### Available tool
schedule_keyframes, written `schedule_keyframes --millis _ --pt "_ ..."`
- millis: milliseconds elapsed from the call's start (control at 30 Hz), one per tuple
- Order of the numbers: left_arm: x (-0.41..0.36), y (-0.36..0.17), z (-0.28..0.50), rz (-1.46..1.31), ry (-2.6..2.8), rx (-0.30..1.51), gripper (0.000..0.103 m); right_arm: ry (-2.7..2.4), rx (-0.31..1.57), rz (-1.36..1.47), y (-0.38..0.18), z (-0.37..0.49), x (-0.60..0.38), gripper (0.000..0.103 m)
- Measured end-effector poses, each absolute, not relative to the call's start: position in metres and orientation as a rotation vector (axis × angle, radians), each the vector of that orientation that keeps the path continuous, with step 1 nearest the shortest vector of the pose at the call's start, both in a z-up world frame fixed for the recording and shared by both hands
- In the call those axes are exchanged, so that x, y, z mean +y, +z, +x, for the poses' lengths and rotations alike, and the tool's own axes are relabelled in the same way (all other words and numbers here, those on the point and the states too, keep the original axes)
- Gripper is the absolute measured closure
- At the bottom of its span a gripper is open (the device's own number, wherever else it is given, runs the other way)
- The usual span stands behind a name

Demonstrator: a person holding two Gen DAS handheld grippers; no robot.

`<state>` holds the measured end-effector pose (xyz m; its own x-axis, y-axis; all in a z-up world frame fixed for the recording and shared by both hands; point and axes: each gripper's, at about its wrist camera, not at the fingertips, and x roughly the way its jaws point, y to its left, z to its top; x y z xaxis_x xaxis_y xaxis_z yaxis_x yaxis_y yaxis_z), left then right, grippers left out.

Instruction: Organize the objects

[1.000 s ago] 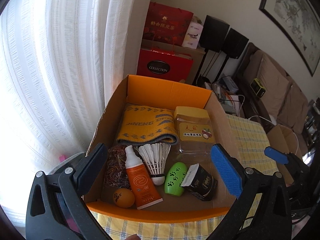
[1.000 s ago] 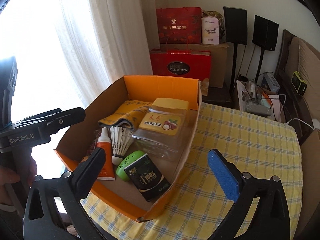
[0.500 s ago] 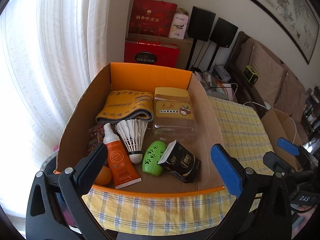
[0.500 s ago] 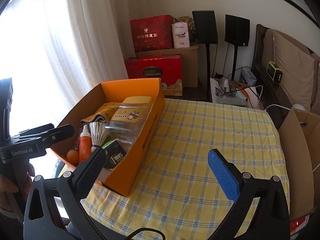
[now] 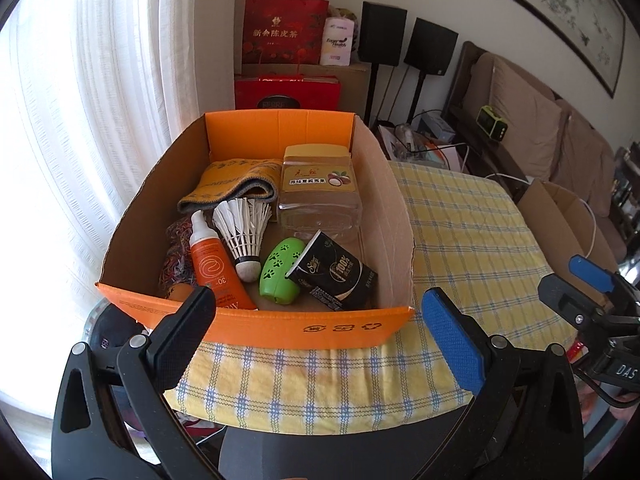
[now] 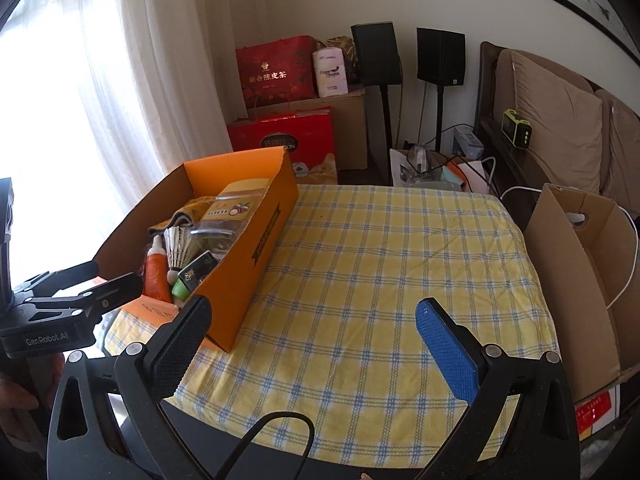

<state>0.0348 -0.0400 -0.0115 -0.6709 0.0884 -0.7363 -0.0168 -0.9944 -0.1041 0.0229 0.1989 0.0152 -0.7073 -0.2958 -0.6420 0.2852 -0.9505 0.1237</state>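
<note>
An orange cardboard box [image 5: 280, 326] [image 6: 256, 248] stands at the left end of the yellow checked tablecloth [image 6: 380, 272]. Inside lie a folded yellow towel [image 5: 232, 184], a clear jar with a yellow lid [image 5: 318, 192], a white shuttlecock [image 5: 244, 232], an orange sunscreen tube [image 5: 210, 264], a green paw-print case [image 5: 280, 272] and a black tissue pack [image 5: 336, 276]. My left gripper [image 5: 318, 316] is open, held just short of the box's near wall. Over the bare cloth to the right of the box, my right gripper [image 6: 312, 328] hangs open and empty.
A brown open carton [image 6: 580, 280] stands at the table's right edge. Behind the table are red gift bags [image 6: 276, 68], two black speakers [image 6: 440, 56] on stands, cables and a sofa [image 6: 560, 120]. White curtains [image 5: 100, 80] hang at the left.
Both grippers have pulled back and away from the box. The left now faces its near wall from outside; the right has swung right over the tablecloth. The box contents have not moved.
</note>
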Motion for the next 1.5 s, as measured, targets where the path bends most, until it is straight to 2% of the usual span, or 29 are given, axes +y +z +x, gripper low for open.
schedule_keyframes --millis 1500 --pt "-0.041 -0.017 0.050 -1.286 2.937 -0.032 0.000 -2.672 -0.030 0.999 0.006 0.043 0.206 0.000"
